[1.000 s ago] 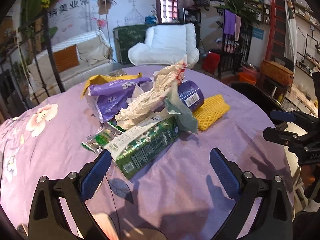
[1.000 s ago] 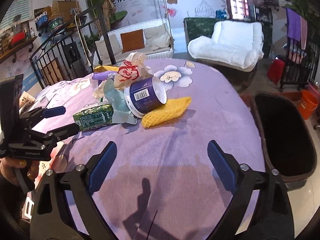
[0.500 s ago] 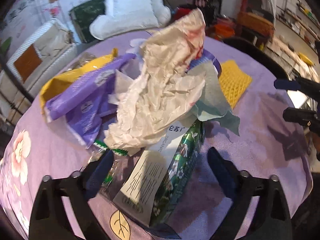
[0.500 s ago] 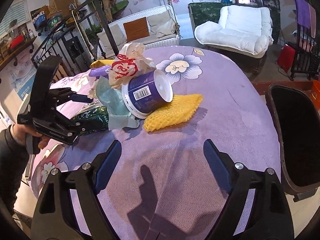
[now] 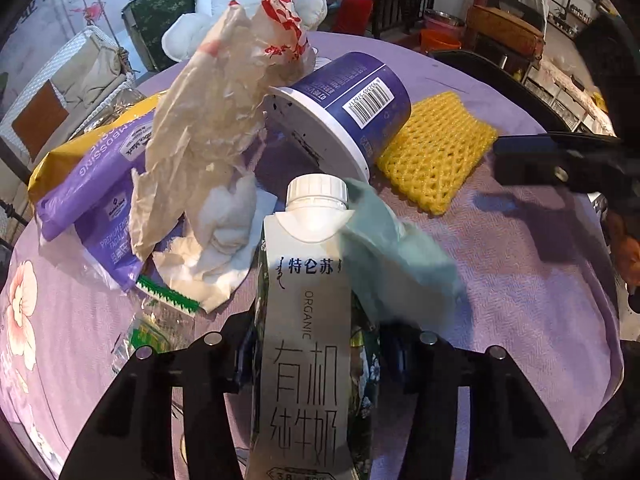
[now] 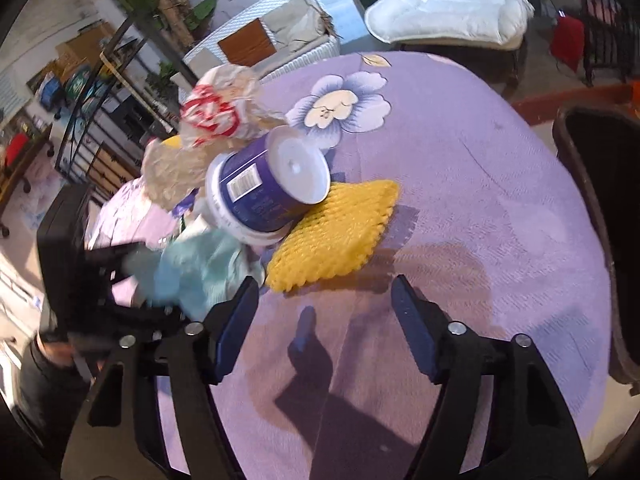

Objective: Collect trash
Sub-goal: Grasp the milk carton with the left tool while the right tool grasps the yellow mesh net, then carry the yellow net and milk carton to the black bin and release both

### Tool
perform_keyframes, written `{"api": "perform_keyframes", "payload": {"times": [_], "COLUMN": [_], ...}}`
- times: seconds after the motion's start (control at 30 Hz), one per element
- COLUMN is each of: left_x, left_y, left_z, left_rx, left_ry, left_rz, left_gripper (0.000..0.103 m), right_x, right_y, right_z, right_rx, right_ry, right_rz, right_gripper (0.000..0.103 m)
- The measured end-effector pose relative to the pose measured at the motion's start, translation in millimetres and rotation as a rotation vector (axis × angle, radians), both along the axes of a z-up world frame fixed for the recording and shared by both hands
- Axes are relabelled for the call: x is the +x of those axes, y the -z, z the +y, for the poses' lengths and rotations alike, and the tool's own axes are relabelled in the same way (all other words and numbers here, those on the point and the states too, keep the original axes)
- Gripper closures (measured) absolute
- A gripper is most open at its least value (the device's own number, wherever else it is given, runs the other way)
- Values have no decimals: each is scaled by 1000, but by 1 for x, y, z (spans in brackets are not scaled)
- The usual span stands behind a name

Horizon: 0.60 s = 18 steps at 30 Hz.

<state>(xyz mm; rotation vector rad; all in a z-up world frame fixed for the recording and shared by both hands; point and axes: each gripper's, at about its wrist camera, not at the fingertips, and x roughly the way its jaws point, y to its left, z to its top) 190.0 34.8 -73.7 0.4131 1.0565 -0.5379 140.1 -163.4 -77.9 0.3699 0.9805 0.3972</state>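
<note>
The milk carton (image 5: pixel 308 320) lies at the near edge of the trash pile on the purple tablecloth (image 5: pixel 520 280), its white cap pointing to the far side, a pale green rag (image 5: pixel 396 256) draped over its right shoulder. The left gripper (image 5: pixel 316 352) has just been closing and now has the carton between its jaws; the pads seem to press its sides. It should squeeze gently and lift straight, so the rag slides off. The right gripper (image 6: pixel 324 320), half-open and empty, has been narrowing toward the yellow foam net (image 6: pixel 336 232), under the purple tub (image 6: pixel 264 188).

Black plastic left gripper (image 5: pixel 316 354), black plastic right gripper (image 6: pixel 325 322): blue rubber pads (image 6: pixel 414 330), silver screws (image 6: pixel 455 327).
</note>
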Motion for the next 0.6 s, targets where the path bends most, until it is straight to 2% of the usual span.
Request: {"api": "perform_keyframes", "payload": {"times": [0.07,0.13,0.2,0.3,0.37,0.6], "left_x": [-7,-13,-21,-33,-43,-80], "left_y": [1,-3,-8,-14,-17,-31], "left_z": [3,8,15,24,32,36], "left_rx": [-15,-30,-53,-125,-154,-251], "left_ry": [-30,-68,-118,-195,-244,-368], "left_rz": [-16,-45,-85,-124,-158,-257], "left_gripper": [52,52,52,52,52,52], "right_x": [11,20,22,25,23,-2], "right_y": [7,9,10,13,14,0], "right_z": [-2,-1,2,4,5,2], "right_rx": [57,65,71,98,107,108], "right_ry": [24,45,44,46,42,21], "right_rz": [43,52,53,60,50,-53], "right_gripper": [42,50,67,87,91,93]}}
